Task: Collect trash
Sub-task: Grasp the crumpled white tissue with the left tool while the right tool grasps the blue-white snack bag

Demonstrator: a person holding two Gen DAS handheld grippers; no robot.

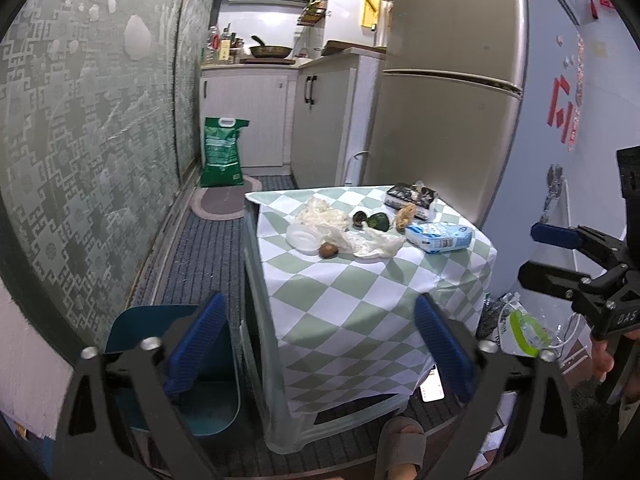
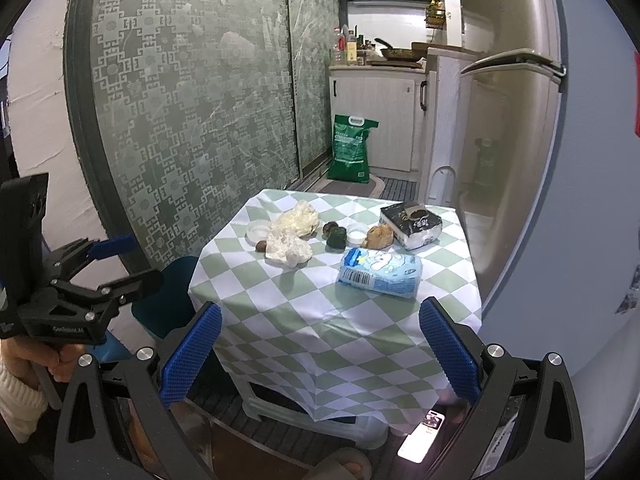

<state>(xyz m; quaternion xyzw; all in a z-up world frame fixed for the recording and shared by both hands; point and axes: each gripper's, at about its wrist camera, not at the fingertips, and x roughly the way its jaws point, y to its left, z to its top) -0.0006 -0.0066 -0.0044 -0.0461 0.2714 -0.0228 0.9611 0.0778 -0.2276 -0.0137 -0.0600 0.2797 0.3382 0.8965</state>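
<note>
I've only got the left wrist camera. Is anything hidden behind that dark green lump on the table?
Observer: Yes. The right wrist view shows a small white round lid between the dark green lump and the brown crumpled lump.
Operator: What lies straight ahead of the right gripper?
Observer: The right gripper is open and empty. The blue pack is the nearest item ahead of it, slightly right of centre.

"DAS" on right claw (image 1: 546, 254)
</note>
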